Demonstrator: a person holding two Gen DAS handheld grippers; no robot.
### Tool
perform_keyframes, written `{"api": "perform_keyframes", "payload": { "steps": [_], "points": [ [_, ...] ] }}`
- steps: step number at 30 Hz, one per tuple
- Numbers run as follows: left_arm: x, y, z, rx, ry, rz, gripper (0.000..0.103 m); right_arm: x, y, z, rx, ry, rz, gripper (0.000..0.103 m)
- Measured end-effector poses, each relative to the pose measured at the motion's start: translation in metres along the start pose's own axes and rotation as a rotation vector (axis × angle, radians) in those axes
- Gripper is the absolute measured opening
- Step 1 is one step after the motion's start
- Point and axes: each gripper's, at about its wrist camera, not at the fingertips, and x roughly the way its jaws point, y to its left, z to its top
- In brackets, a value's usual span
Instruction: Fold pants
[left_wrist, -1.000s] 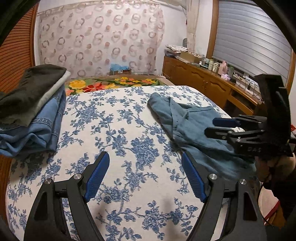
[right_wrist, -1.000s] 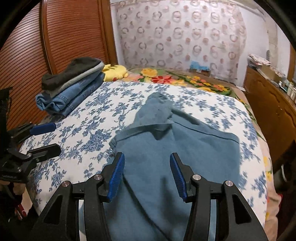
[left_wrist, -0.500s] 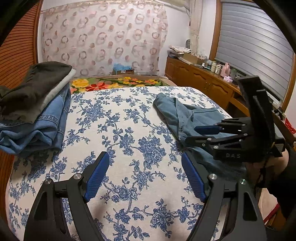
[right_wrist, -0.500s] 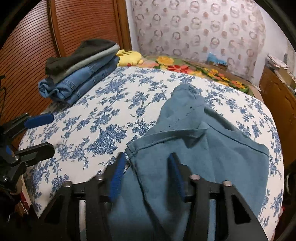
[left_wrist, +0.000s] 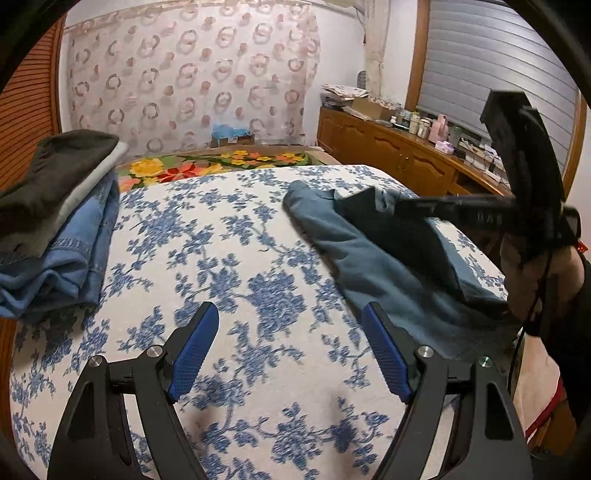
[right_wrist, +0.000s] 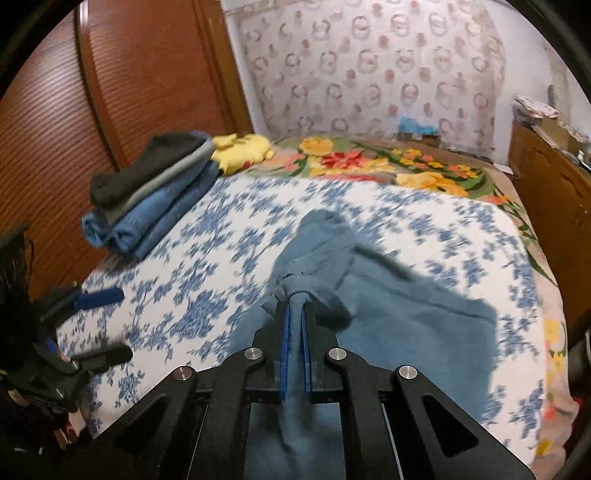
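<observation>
Blue-grey pants (left_wrist: 373, 254) lie rumpled on the right side of the floral bed cover; they also show in the right wrist view (right_wrist: 413, 325). My right gripper (right_wrist: 294, 314) is shut on a bunched edge of the pants and lifts it off the bed; in the left wrist view it (left_wrist: 402, 208) reaches in from the right with the cloth in it. My left gripper (left_wrist: 290, 339) is open and empty above the bed cover, left of the pants; it also shows at the left edge of the right wrist view (right_wrist: 107, 325).
A stack of folded jeans and dark clothes (left_wrist: 55, 221) sits at the bed's left side (right_wrist: 155, 192). A yellow plush toy (right_wrist: 243, 147) lies behind it. A wooden sideboard (left_wrist: 399, 158) with small items runs along the right wall. A wooden sliding door (right_wrist: 74, 110) stands at left.
My right gripper has closed on the pants edge and raised it. The left gripper stays open, shifted slightly.
</observation>
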Motion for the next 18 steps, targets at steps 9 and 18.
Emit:
{"api": "perform_keyframes", "payload": {
  "steps": [9, 18],
  "points": [
    [0.018, -0.031, 0.007, 0.068, 0.032, -0.05, 0.081, -0.001, -0.026, 0.001, 0.044, 0.032, -0.08, 0.006],
    [0.042, -0.042, -0.003, 0.089, 0.119, -0.066, 0.081, 0.031, -0.045, -0.001, 0.133, 0.152, -0.094, 0.034]
  ]
}}
